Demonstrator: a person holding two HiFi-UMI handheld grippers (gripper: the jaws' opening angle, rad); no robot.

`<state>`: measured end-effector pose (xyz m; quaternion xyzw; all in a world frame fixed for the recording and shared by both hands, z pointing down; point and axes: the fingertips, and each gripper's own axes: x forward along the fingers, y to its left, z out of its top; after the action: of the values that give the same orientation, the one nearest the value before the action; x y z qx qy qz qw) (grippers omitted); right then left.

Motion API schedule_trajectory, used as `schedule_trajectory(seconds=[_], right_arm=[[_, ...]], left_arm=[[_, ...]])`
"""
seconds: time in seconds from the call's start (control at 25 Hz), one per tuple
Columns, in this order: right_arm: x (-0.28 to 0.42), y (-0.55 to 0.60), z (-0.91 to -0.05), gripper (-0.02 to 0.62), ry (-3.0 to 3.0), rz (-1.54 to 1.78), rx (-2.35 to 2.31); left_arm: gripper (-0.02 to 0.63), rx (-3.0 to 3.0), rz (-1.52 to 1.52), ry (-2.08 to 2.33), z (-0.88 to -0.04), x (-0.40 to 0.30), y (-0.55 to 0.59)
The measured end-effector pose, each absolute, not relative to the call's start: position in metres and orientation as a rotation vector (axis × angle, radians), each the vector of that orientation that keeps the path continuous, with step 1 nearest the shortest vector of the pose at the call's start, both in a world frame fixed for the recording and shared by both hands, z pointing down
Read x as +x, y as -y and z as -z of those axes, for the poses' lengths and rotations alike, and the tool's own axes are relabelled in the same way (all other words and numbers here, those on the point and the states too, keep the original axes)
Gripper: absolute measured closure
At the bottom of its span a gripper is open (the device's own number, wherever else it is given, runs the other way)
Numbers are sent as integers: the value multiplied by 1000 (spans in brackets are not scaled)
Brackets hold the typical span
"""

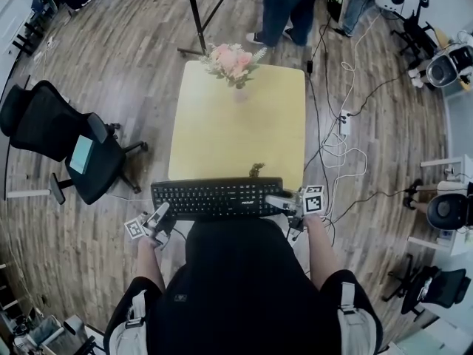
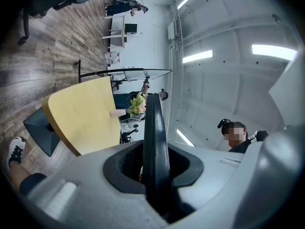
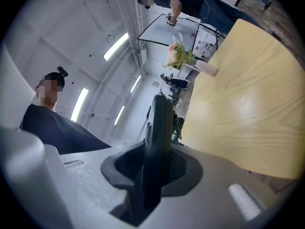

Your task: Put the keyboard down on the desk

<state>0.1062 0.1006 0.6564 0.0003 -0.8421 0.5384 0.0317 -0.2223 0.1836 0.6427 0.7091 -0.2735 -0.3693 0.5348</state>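
Note:
A black keyboard [image 1: 216,197] is held level in the air just off the near edge of the yellow desk [image 1: 236,135]. My left gripper [image 1: 158,217] is shut on its left end, and my right gripper [image 1: 282,201] is shut on its right end. In the left gripper view the keyboard [image 2: 156,151] shows edge-on, clamped between the jaws, with the desk [image 2: 86,116] to the left. The right gripper view shows the keyboard [image 3: 159,137] edge-on in the same way, with the desk [image 3: 248,99] at its right.
A vase of pink flowers [image 1: 235,65] stands at the desk's far edge. A black office chair [image 1: 66,146] is on the left. Cables [image 1: 340,146] trail over the floor on the right. A person [image 1: 284,9] stands beyond the desk.

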Motion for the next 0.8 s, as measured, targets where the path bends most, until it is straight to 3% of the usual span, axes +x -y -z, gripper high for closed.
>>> schedule_trajectory(seconds=[0.8], right_arm=[[73, -44, -667, 483, 2571, -1729, 207]], left_arm=[[512, 1664, 839, 595, -659, -259, -103]])
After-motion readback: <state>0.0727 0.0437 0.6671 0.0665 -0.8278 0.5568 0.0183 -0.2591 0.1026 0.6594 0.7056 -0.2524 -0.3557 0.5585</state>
